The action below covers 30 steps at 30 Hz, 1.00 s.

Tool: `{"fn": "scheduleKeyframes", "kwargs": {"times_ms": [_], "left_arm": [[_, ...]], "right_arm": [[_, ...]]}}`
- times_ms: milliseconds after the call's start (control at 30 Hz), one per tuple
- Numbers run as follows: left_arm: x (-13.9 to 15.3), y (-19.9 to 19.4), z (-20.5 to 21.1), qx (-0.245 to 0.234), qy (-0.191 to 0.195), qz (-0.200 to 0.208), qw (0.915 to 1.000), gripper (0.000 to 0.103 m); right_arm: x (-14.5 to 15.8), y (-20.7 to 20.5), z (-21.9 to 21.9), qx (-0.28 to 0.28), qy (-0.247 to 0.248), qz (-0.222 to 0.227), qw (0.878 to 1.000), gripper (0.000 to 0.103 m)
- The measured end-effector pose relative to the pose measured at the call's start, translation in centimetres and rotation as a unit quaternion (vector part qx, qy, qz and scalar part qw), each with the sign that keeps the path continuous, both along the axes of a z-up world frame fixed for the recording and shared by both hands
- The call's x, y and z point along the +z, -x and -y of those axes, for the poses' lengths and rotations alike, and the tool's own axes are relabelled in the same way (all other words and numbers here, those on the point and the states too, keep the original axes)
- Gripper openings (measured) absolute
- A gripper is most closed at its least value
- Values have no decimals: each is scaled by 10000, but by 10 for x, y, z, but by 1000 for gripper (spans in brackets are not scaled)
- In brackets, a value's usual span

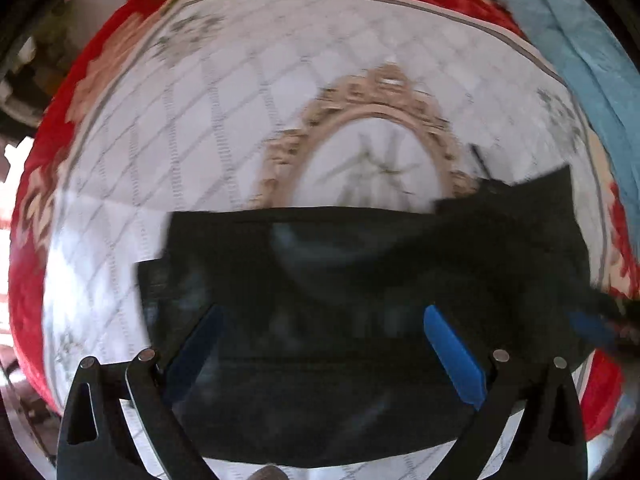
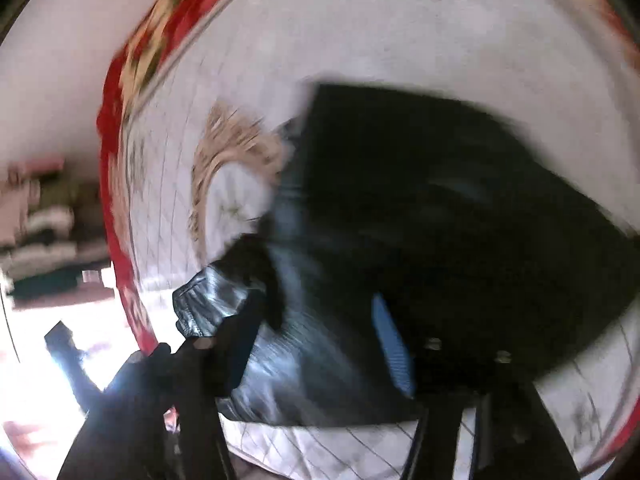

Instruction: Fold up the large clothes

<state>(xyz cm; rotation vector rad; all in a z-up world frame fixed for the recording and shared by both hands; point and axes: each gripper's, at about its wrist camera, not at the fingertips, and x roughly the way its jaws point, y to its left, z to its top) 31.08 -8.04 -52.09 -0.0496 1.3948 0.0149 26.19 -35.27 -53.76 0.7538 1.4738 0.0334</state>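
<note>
The black garment (image 1: 360,280) lies folded into a wide, flat rectangle on the white quilted cover (image 1: 160,140) of a bed, and I take it as the landmark for the other things. In the left wrist view its far edge runs straight and covers the lower rim of the beige oval ornament (image 1: 372,120) printed on the cover, so the ornament shows just beyond the garment. One corner of the cloth sticks out at the far right side of the garment. In the right wrist view the same garment (image 2: 440,208) is much blurred; a shiny, ribbed part of the cloth (image 2: 208,300) is seen at its near left side, close to the edge of the bed.

The left gripper (image 1: 320,352) hangs above the near half of the garment and looks down on it. Its two blue fingers (image 1: 454,360) stand wide apart and nothing is pinched between them. The right gripper (image 2: 316,344) is over the near side of the garment; its fingers are also apart, with cloth seen under them, and they do not press on it as far as the blur allows me to see.

Around the white cover runs a red flowered border (image 1: 32,280). Beyond the far right of the garment lies a light blue cloth (image 1: 580,60). To the left of the bed, well apart from the garment, is a stack of folded clothes (image 2: 40,240).
</note>
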Motion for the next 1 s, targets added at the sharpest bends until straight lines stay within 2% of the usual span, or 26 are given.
{"fn": "scheduleKeyframes", "kwargs": {"times_ms": [67, 100, 167, 233, 300, 333, 433, 467, 567, 600, 633, 667, 733, 867, 1000], "left_arm": [[-11, -3, 19, -131, -80, -2, 9999, 103], [-20, -5, 27, -202, -149, -61, 9997, 103], [-46, -9, 41, -431, -251, -319, 9982, 103], [-64, -12, 47, -528, -244, -494, 9971, 103], [-66, -14, 47, -543, -211, -475, 9972, 103], [-64, -14, 47, -603, -225, -446, 9969, 103], [-61, -13, 50, -774, -318, -361, 9958, 103], [-60, -14, 51, -816, -352, -350, 9954, 103], [-59, -19, 56, -861, -476, -292, 9947, 103], [-58, -21, 57, -860, -539, -248, 9945, 103], [-57, -21, 61, -843, -565, -221, 9946, 103], [-58, -23, 62, -836, -559, -238, 9946, 103], [-59, -26, 62, -794, -464, -265, 9954, 103], [-62, -30, 62, -750, -150, -230, 9968, 103], [-69, -31, 54, -730, 142, -230, 9970, 103]], "right_arm": [[4, 45, 44, -687, 41, -89, 9976, 64], [2, 68, 66, -1043, 31, -93, 9945, 68], [-12, 105, 106, -1608, -44, -56, 9870, 73], [-36, 120, 126, -1851, -229, 24, 9825, 74], [-61, 122, 138, -1911, -622, 255, 9793, 74], [-75, 118, 141, -1892, -1000, 505, 9755, 74], [-109, 95, 127, -1843, -1917, 830, 9604, 74], [-115, 88, 123, -1822, -2117, 987, 9551, 75], [-123, 70, 114, -1967, -2258, 1310, 9451, 75], [-124, 68, 108, -1998, -2278, 1379, 9430, 61], [-122, 65, 106, -2052, -2234, 1449, 9418, 27], [-121, 66, 106, -2067, -2176, 1452, 9428, 19], [-108, 68, 107, -2134, -2161, 1639, 9386, 17], [-54, 63, 88, -1715, -1888, 2075, 9444, 15], [-4, 60, 63, -1213, -1601, 2284, 9526, 15]]}}
